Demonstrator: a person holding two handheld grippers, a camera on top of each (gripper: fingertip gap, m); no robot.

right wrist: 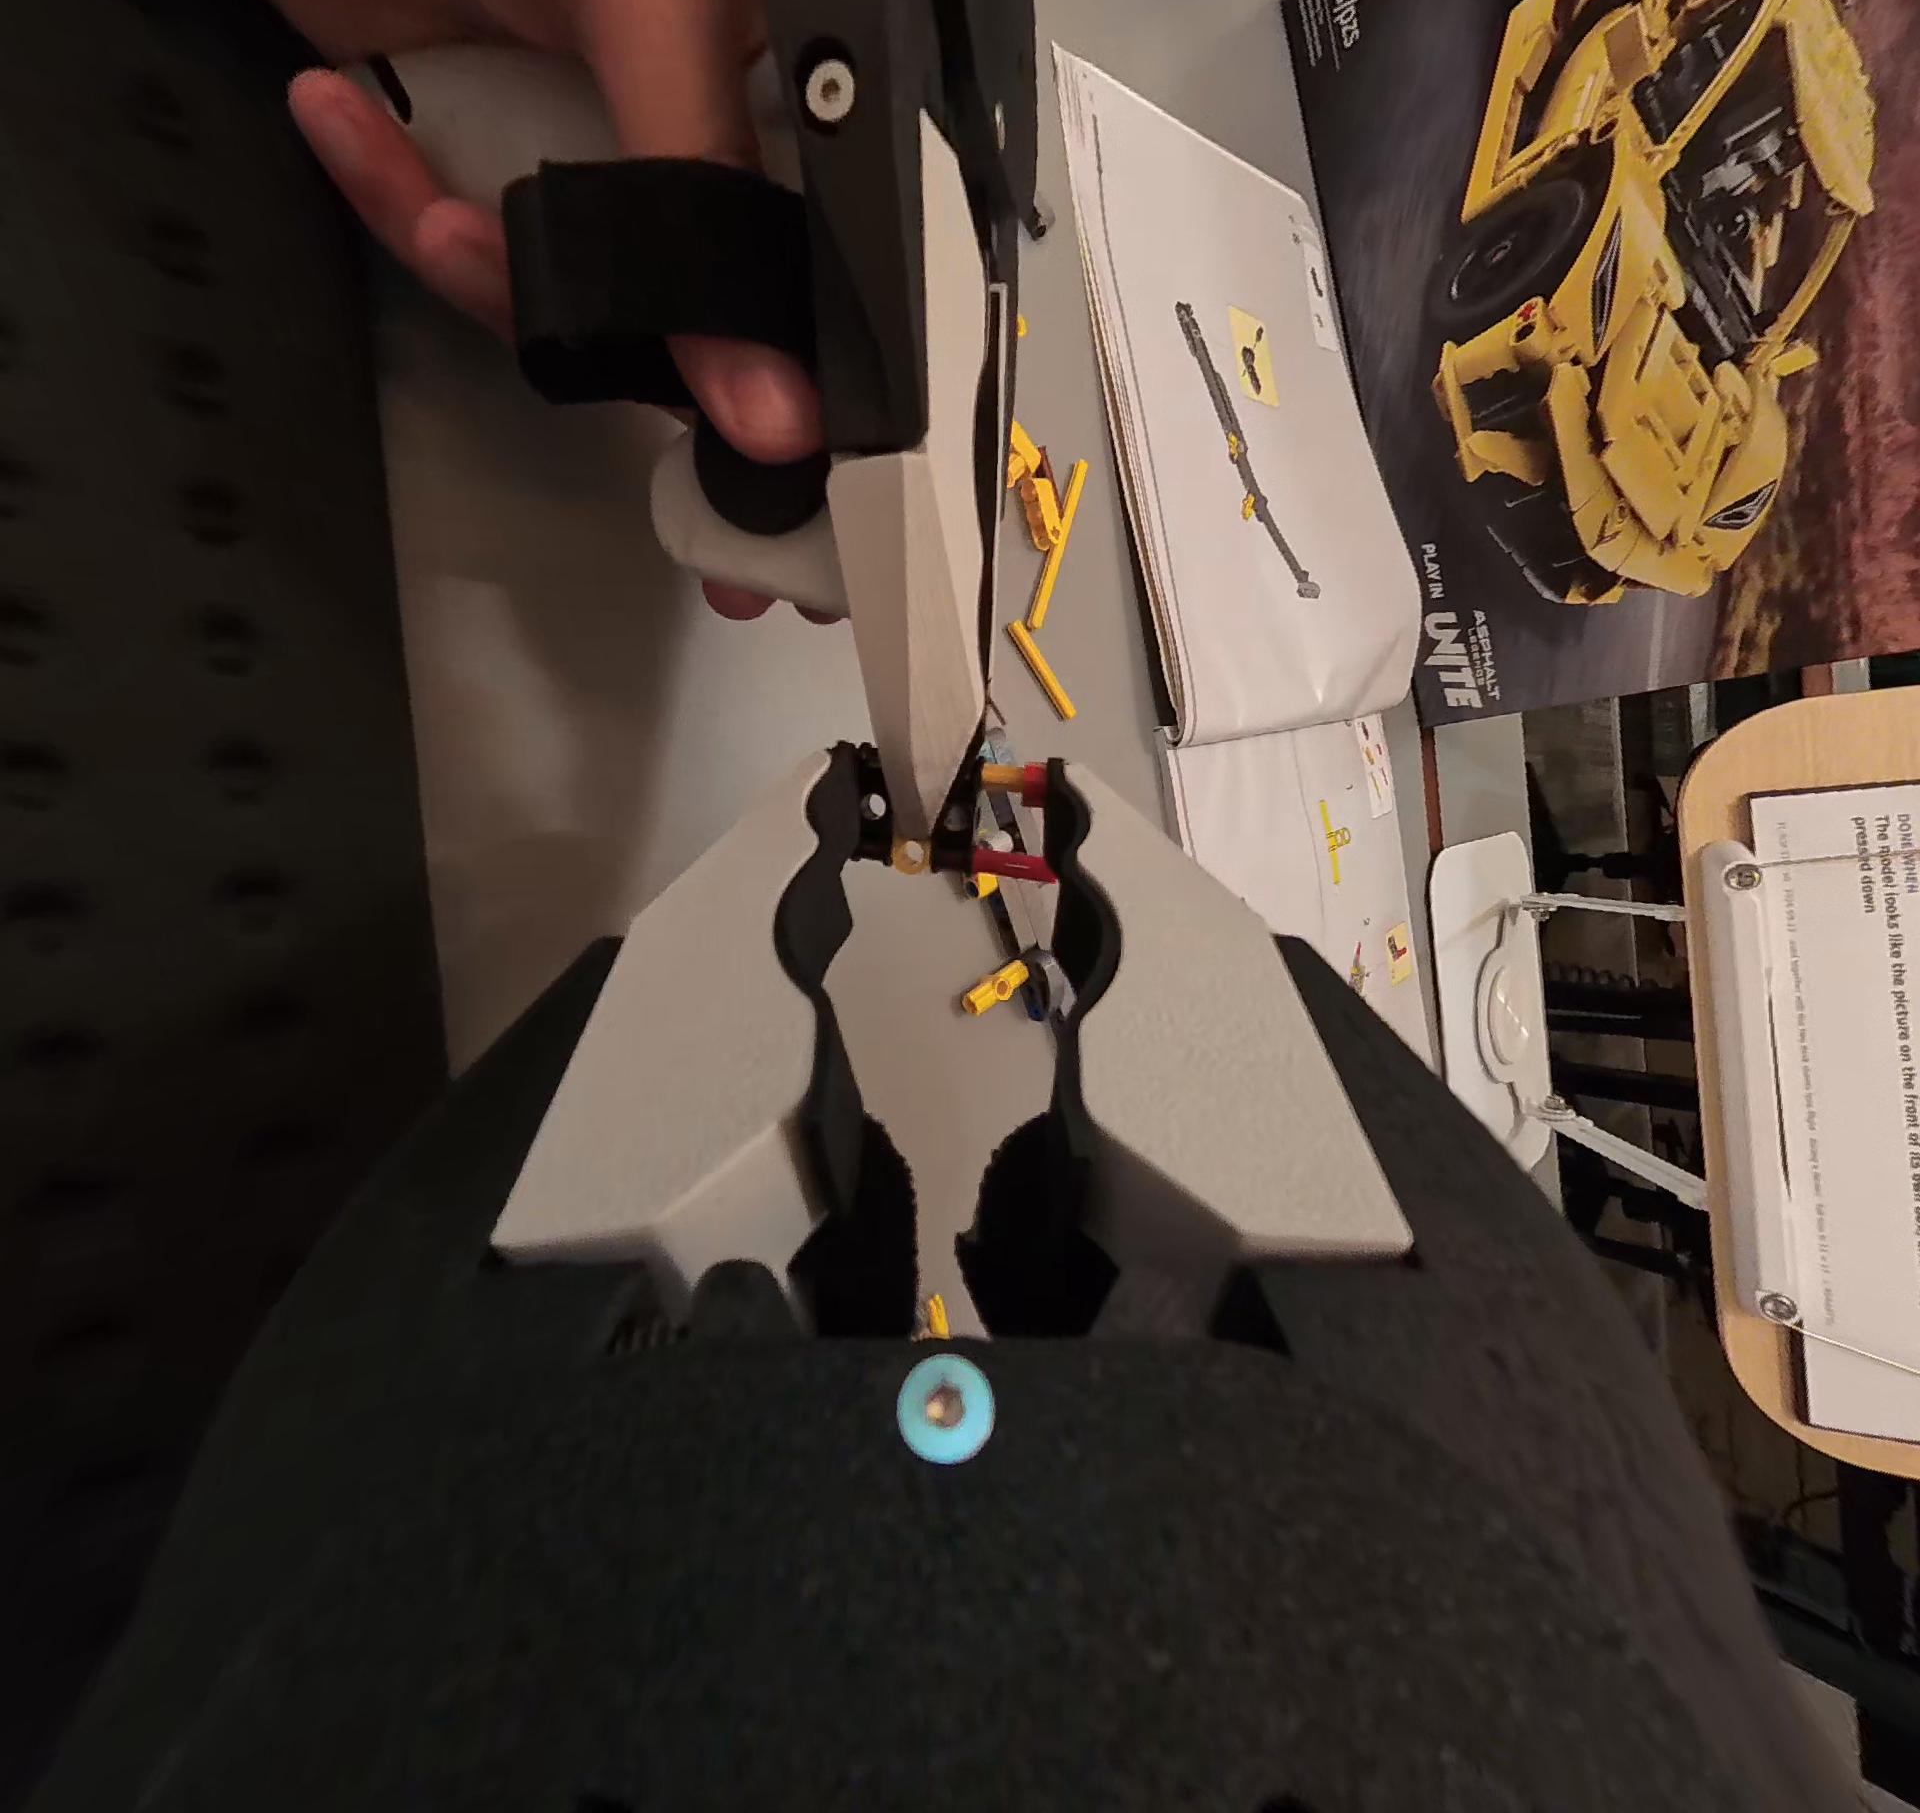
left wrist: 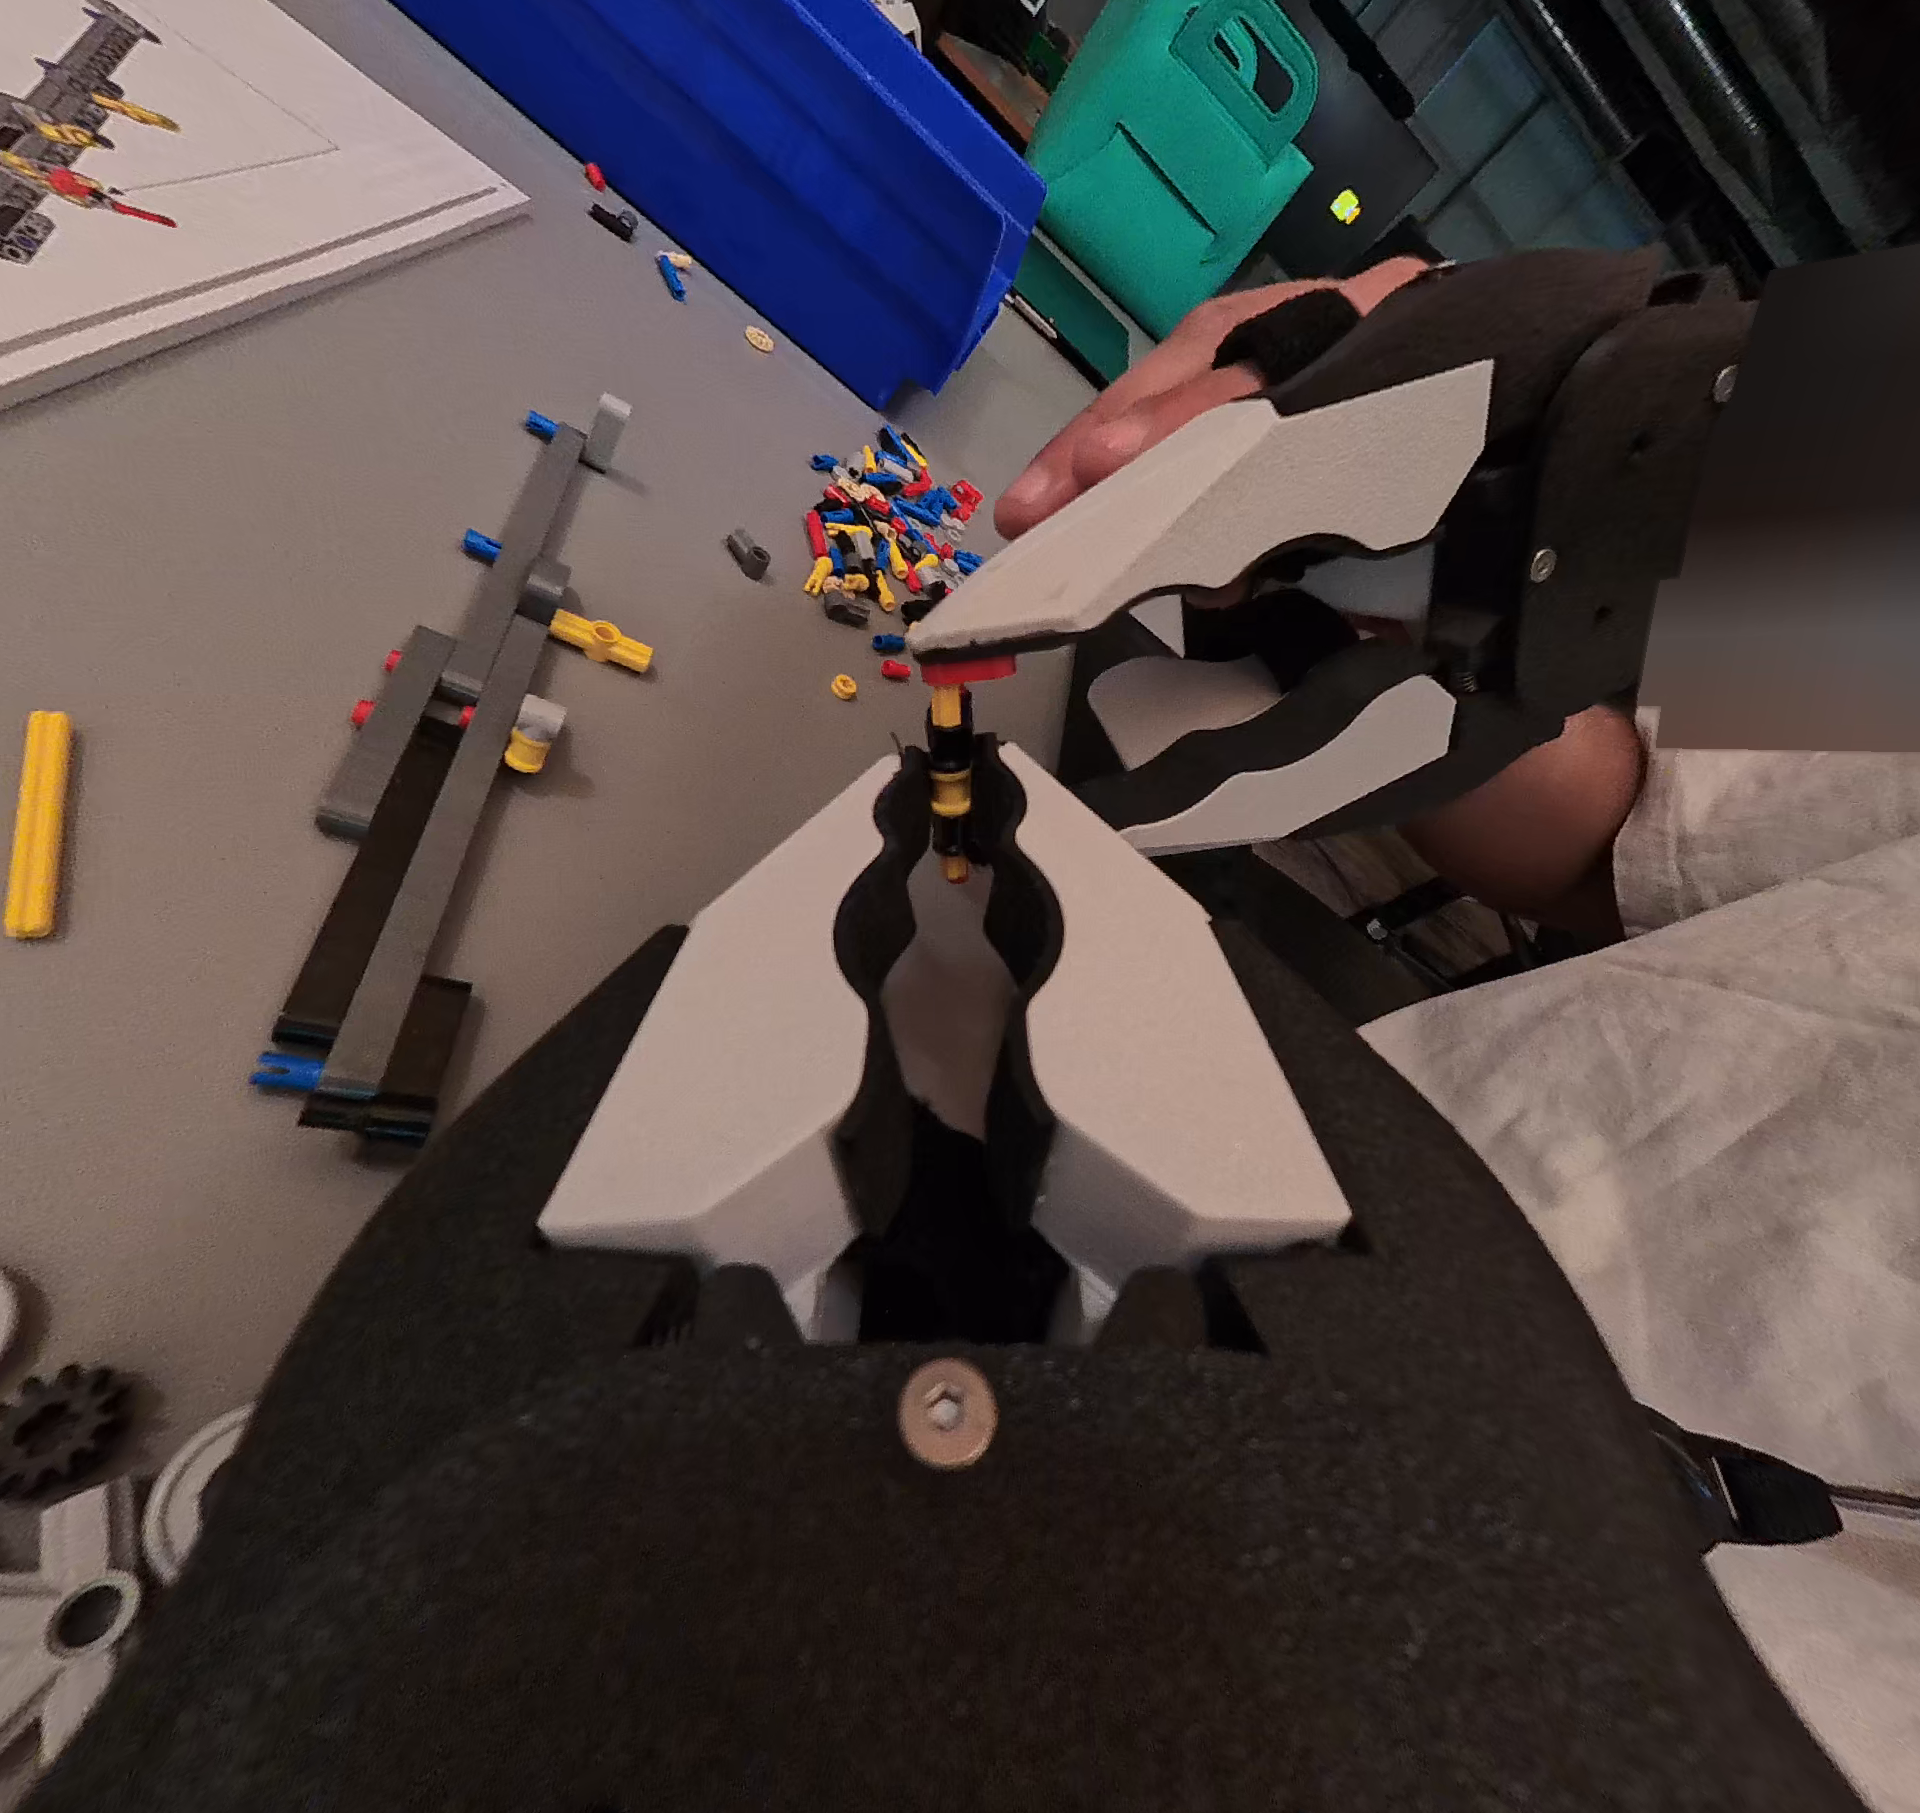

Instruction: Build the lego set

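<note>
Between left gripper (left wrist: 948, 776) tips: small black-and-yellow pin stack (left wrist: 949, 792), clamped. Right gripper (right wrist: 951, 807), jaws parted around it, presses a red bush (left wrist: 968, 670) onto its end, seemingly. Step: seating bush. Next: straight axial push.

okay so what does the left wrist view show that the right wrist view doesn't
Only the left wrist view shows the blue bin, the pile of small mixed pieces and the long grey beam assembly. Only the right wrist view shows the set's box and the open instruction booklet. Both show the small black-and-yellow assembly held between the two grippers.
</note>
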